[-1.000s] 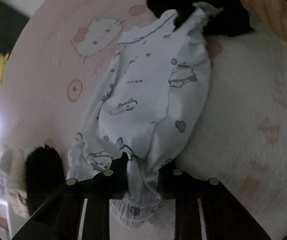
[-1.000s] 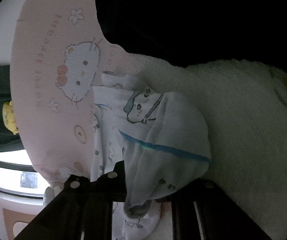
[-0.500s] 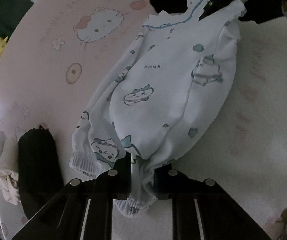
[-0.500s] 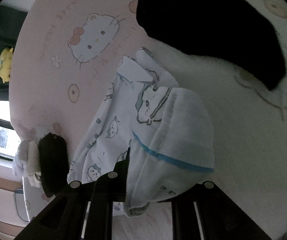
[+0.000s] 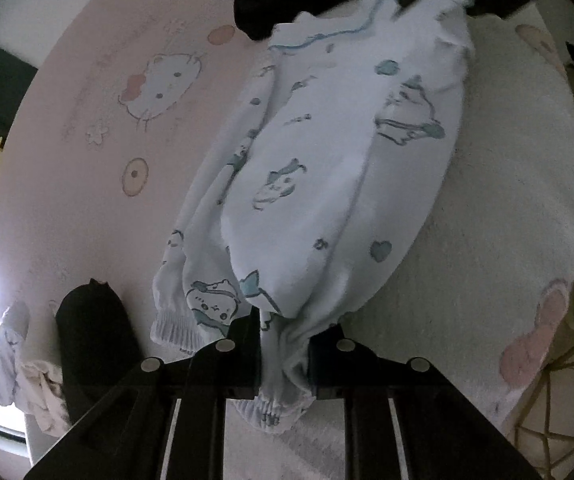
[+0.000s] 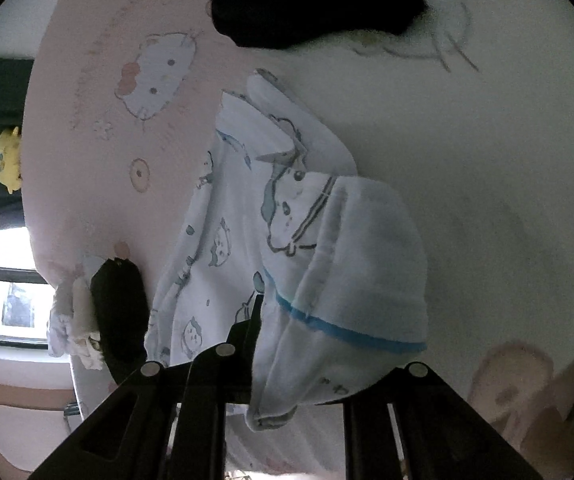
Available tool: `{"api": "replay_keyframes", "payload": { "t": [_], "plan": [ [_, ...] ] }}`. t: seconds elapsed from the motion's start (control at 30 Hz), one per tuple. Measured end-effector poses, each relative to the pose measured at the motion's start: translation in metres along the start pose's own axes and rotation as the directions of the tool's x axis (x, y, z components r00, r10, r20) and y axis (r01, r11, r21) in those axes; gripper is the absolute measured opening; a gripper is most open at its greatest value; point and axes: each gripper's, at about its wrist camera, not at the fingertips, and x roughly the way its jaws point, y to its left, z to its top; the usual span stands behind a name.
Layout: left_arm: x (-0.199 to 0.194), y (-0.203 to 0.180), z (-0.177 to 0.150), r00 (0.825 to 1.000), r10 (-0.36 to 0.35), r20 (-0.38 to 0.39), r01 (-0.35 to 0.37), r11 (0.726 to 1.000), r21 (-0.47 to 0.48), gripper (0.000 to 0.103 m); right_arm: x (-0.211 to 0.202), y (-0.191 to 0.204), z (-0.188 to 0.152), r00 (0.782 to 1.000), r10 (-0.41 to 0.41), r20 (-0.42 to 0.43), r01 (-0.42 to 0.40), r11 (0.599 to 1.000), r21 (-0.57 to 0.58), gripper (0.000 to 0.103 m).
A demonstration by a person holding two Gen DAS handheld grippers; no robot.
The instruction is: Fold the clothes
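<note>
The left tongs [image 5: 285, 340] pinch the cuffed leg end of the white printed pajama pants [image 5: 327, 184]; the right tongs [image 6: 287, 360] pinch the blue-trimmed end; the pants hang stretched between them above a pink cartoon-cat blanket [image 5: 87, 160]; a black garment [image 5: 91, 344] lies beside white cloth [image 5: 27, 376] at the blanket's edge.

Both fisheye views are dim and grainy, backlit by a glaring window [image 6: 3, 300] at left, with edges bent and vignetted.
</note>
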Motion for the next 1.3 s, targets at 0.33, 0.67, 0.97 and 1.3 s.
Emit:
{"api": "replay_keyframes", "payload": {
  "t": [0.33, 0.67, 0.97, 1.3],
  "plan": [
    [-0.005, 0.028, -0.014, 0.993, -0.110, 0.041, 0.115, 0.986, -0.122, 0.014, -0.014, -0.005, -0.031, 0.999, -0.033, -0.009, 0.033, 0.999, -0.013, 0.013],
    [-0.031, 0.074, -0.037, 0.865, -0.479, 0.153, 0.471, 0.668, -0.576, 0.017, -0.024, -0.008, -0.037, 0.997, -0.078, -0.014, 0.078, 0.996, 0.033, 0.065],
    [-0.044, 0.092, -0.058, 0.791, -0.596, 0.137, 0.520, 0.538, -0.663, 0.036, -0.063, 0.017, -0.039, 0.973, -0.201, 0.118, 0.220, 0.959, -0.177, 0.069],
    [-0.065, 0.130, -0.097, 0.791, -0.533, 0.299, 0.482, 0.243, -0.842, 0.065, -0.071, 0.050, -0.031, 0.938, -0.264, 0.227, 0.337, 0.848, -0.409, 0.075]
  ]
}}
